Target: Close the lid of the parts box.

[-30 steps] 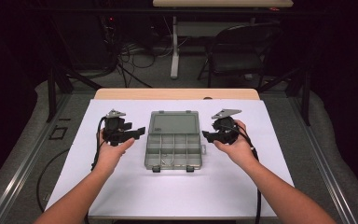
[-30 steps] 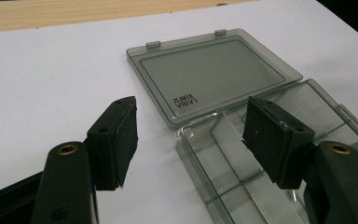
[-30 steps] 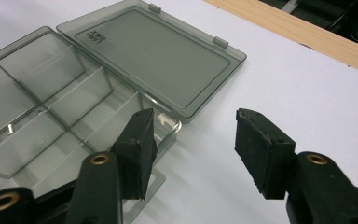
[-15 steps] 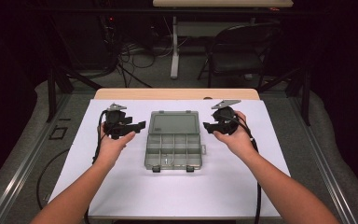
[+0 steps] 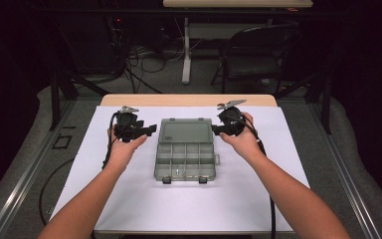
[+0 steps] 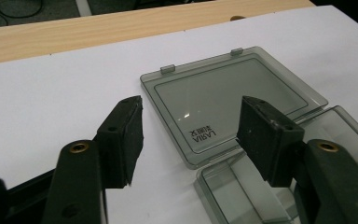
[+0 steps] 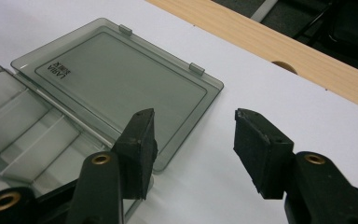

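Lying fully opened in the middle of the white surface (image 5: 129,199), the smoky translucent plastic compartment box (image 5: 185,159) remains to be shut, since left gripper (image 5: 146,131) and right gripper (image 5: 217,130) flank its flat lid (image 5: 185,130) with jaws released, the left pair having just narrowed slightly around nothing.

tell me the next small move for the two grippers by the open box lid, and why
Probably bring both grippers in onto the lid's side edges. The lid lies flat, open behind the compartment tray. The left gripper and right gripper flank it with fingers apart and nothing between them, and the left fingers have just been closing a little. Closing the box looks like the aim.
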A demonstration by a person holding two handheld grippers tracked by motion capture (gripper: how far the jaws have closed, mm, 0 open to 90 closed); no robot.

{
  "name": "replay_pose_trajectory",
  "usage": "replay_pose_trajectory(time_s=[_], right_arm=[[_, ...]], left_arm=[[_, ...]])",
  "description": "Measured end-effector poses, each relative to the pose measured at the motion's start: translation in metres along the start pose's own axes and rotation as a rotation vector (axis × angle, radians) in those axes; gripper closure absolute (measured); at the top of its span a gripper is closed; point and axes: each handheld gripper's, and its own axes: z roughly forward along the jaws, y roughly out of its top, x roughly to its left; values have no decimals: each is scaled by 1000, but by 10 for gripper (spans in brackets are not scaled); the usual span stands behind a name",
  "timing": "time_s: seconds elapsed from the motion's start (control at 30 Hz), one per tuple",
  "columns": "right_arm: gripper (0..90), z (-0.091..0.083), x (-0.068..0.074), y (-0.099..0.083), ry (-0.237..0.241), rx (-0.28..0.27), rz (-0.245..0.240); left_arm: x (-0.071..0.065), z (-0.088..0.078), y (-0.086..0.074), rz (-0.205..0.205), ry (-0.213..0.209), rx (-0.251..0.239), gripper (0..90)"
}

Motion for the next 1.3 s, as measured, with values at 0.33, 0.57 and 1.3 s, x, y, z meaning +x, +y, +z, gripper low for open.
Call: replay_pose_trajectory(time_s=[0.33,0.57,1.3], right_arm=[[482,25,-2,11,6,13,30],[481,46,-6,6,-8,39,51],[507,63,-9,-2,5,79,89]], left_arm=[[10,14,0,-28,23,23,410],[9,18,-3,-58,-20,18,448],[2,19,-21,-75,-27,71,607]])
